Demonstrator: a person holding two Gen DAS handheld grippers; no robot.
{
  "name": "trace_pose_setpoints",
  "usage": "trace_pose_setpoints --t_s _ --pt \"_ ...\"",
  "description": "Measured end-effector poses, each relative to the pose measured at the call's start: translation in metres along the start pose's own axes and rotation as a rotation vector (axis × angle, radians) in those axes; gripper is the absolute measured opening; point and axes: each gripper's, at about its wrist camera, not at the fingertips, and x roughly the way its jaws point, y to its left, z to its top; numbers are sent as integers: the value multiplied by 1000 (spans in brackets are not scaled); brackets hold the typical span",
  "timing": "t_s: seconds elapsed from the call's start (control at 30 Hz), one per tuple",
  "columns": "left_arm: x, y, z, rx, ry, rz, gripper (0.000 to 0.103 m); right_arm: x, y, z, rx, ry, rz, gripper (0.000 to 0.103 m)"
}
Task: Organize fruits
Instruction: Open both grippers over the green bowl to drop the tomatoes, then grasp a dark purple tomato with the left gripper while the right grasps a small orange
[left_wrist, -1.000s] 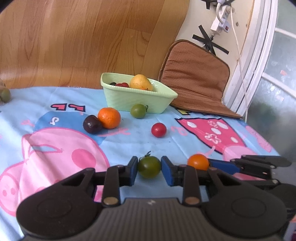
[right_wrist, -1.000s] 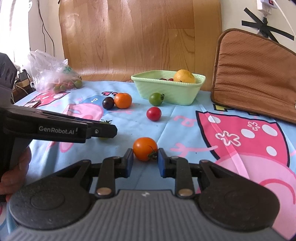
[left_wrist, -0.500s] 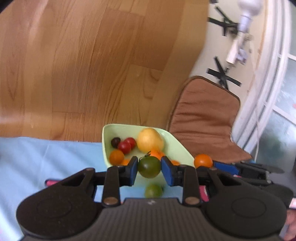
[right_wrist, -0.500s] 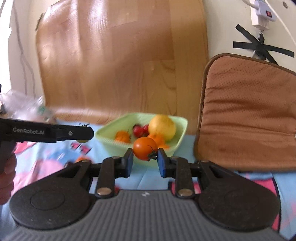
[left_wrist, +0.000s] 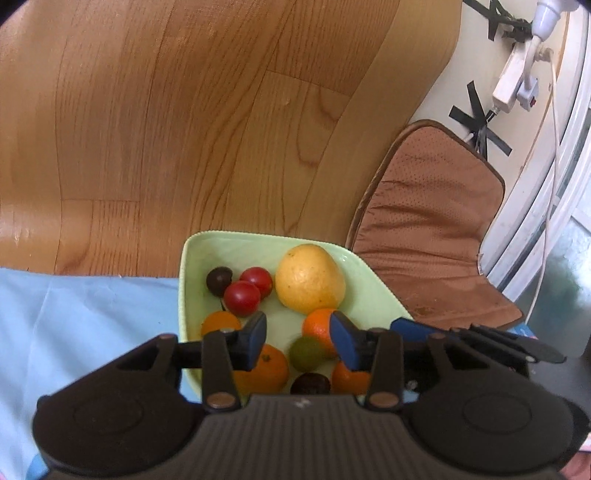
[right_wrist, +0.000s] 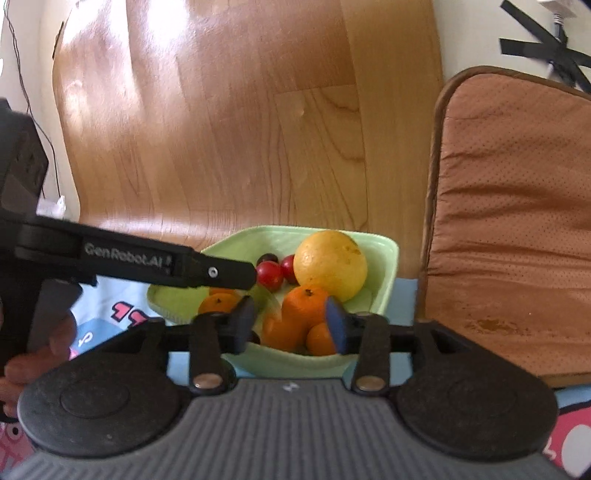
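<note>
Blue cartoon-print cloth (left_wrist: 92, 321) bears green bowl (left_wrist: 192, 258), brown cushion (left_wrist: 424, 236).

Both wrist views close above the shared green bowl (left_wrist: 192, 258), angled down.

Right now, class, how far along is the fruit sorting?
Nearly done: the pale green bowl holds the yellow citrus, tomatoes and oranges. Both the left gripper and right gripper have just been opening over it, nothing between their jaws. Fruit left elsewhere isn't visible.
</note>
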Motion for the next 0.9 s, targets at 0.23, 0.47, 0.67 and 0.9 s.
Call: trace_pose_setpoints --t_s 0.23,0.47,0.67,0.9 --pt "-57 17 -9 -68 -80 -10 38 -32 -2 1 47 -40 26 46" --pt "-108 47 -48 -171 -93 54 37 -48 14 -24 74 44 83 46" --pt "-116 54 -82 -190 -45 66 37 -39 48 -26 22 106 163 46" --pt "-110 22 -95 71 -46 113 45 -3 59 -4 139 180 227 46"
